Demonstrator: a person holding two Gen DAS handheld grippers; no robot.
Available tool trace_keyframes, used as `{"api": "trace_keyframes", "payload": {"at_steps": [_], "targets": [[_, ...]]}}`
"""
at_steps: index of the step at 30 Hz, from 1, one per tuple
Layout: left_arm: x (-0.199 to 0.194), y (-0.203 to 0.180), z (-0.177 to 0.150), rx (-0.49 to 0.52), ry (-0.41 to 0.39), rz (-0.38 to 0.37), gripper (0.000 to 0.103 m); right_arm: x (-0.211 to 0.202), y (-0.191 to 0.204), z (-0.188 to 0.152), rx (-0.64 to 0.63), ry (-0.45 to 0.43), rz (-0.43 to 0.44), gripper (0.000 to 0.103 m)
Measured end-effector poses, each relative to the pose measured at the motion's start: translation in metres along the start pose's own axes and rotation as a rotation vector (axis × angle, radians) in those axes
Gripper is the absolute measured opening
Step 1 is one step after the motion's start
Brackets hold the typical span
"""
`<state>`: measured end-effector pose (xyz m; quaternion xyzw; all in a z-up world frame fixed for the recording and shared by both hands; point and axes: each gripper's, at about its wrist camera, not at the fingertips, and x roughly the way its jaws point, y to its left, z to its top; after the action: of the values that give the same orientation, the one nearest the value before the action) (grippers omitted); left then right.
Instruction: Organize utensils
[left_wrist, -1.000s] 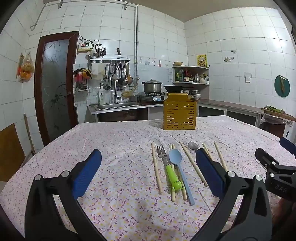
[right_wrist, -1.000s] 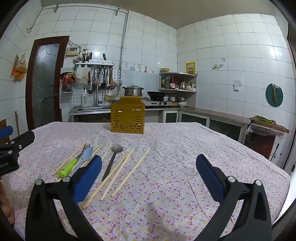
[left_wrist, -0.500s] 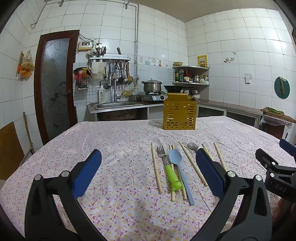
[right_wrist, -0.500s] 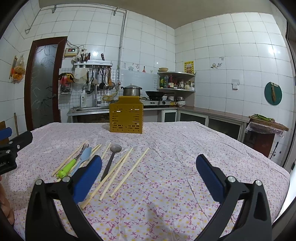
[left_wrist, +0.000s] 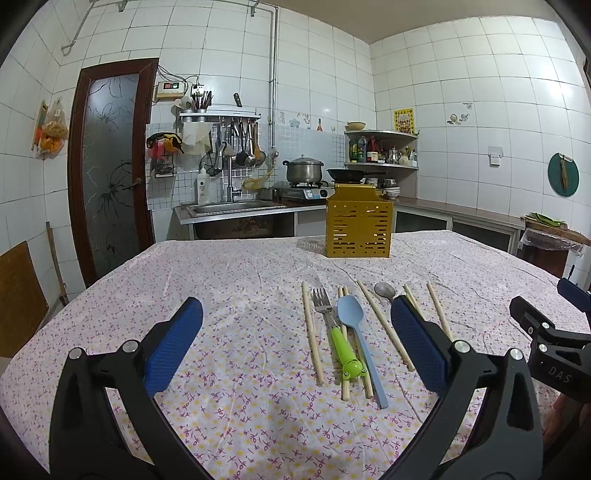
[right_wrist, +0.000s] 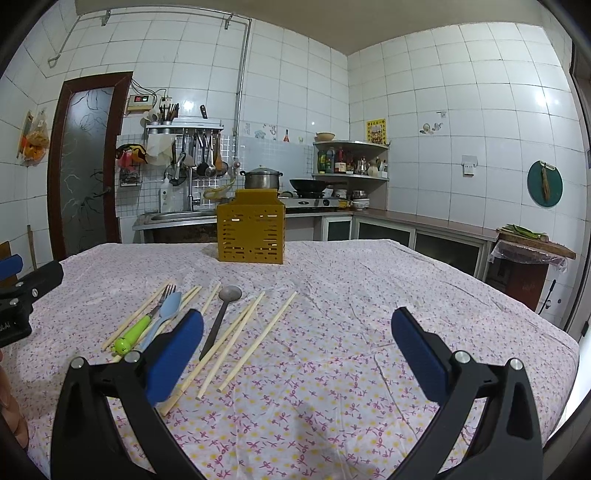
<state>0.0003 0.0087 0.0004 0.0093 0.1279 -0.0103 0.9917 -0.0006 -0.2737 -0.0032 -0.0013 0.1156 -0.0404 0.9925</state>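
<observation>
A yellow slotted utensil holder (left_wrist: 357, 229) (right_wrist: 251, 227) stands upright at the table's far middle. Nearer lie a green-handled fork (left_wrist: 338, 334) (right_wrist: 142, 325), a light blue spoon (left_wrist: 356, 332) (right_wrist: 162, 317), a metal spoon (left_wrist: 384, 290) (right_wrist: 221, 314) and several wooden chopsticks (left_wrist: 312, 334) (right_wrist: 258, 339), all flat on the floral cloth. My left gripper (left_wrist: 295, 343) is open and empty, low over the cloth just short of the utensils. My right gripper (right_wrist: 297, 347) is also open and empty, to the right of the utensils.
The table (left_wrist: 221, 280) wears a white floral cloth, bare on its left and right (right_wrist: 424, 288). Behind it run a sink counter (left_wrist: 229, 210), a stove with a pot (left_wrist: 304, 171) and a corner shelf. A brown door (left_wrist: 110, 166) is at the left.
Both views have shifted only slightly. No utensil has moved and both grippers stay open.
</observation>
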Motion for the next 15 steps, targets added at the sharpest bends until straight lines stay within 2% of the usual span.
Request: {"api": "trace_keyframes", "payload": {"at_steps": [15], "targets": [[0.0024,-0.0015,-0.0018,-0.001,0.002,-0.001,0.098,0.0033,-0.0013,-0.0011,-0.002,0.003,-0.003,0.099]]}}
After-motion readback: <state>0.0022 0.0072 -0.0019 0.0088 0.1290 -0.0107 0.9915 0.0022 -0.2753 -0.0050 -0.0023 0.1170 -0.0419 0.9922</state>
